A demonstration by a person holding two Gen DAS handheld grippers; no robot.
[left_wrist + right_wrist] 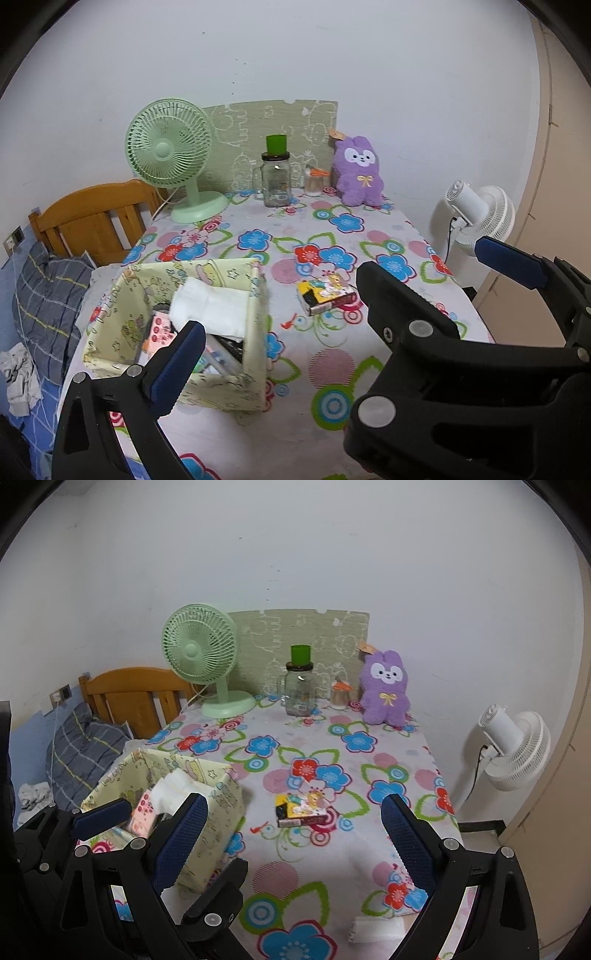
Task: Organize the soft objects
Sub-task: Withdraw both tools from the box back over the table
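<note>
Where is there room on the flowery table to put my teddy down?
The widest bare patch of the table is the middle, between the green fan and glass jar at the back and the small picture box nearer the front. The front right corner is free too. It is crowded along the back wall and at the fabric bin on the left.

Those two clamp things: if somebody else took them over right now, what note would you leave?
Left gripper: open, empty, fingers beside the yellow fabric bin.
Right gripper: open, empty, above the table's near edge.
Done, it seems: a white soft bundle already lies in the bin with some small packs.
Left: the purple plush toy sits at the table's far end by the glass jar; a white folded item lies at the near edge. The small colourful box is mid-table.
</note>
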